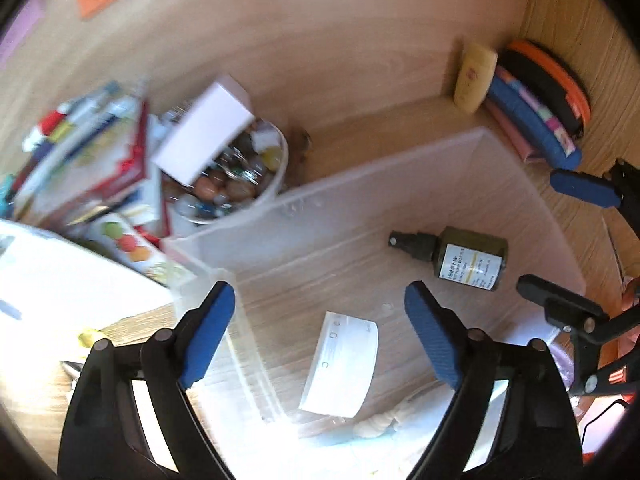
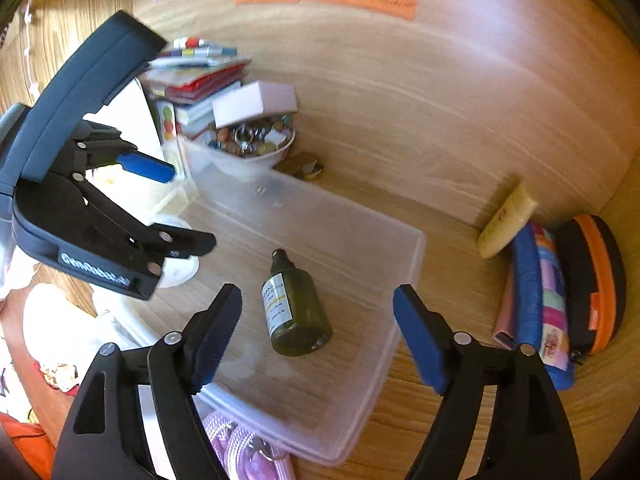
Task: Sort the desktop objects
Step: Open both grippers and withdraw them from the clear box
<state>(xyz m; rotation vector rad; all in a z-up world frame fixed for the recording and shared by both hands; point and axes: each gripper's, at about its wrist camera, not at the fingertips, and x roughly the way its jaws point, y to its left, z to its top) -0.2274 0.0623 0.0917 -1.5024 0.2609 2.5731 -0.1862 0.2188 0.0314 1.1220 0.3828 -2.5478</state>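
Through my left wrist camera I look down into the clear plastic bin (image 1: 400, 200) on the wooden tabletop (image 1: 340, 60). A dark green spray bottle (image 1: 456, 256) lies on its side on the bin floor, nozzle toward the left of the view, and a white card (image 1: 340, 364) lies nearer to me in the same bin. My left gripper (image 1: 320, 320) has its jaws spread wide and holds nothing; the card sits in the gap between them, though I cannot tell if I hang above it or touch it. Outside the bin, blurred, stand a bowl of small stones (image 1: 236, 176) and a stack of books (image 1: 88, 160).

From my right wrist camera, the spray bottle (image 2: 294, 308) lies between my blue fingers (image 2: 216, 340) but farther forward, cap pointing away. My right gripper (image 2: 316, 328) is also spread wide and empty, touching nothing I can see. The left gripper (image 2: 168, 208) shows at the left of this view, above the bin's near corner.

I judge the bottle small, light and rigid, with a smooth round body that could roll or slip; I would close across the labelled barrel, not the thin nozzle. The card looks thin and flexible, lying flat, so an edge is the only purchase. Against the far corner rest a cream tube (image 2: 506, 224) and pouches (image 2: 560, 296), still outside the bin.
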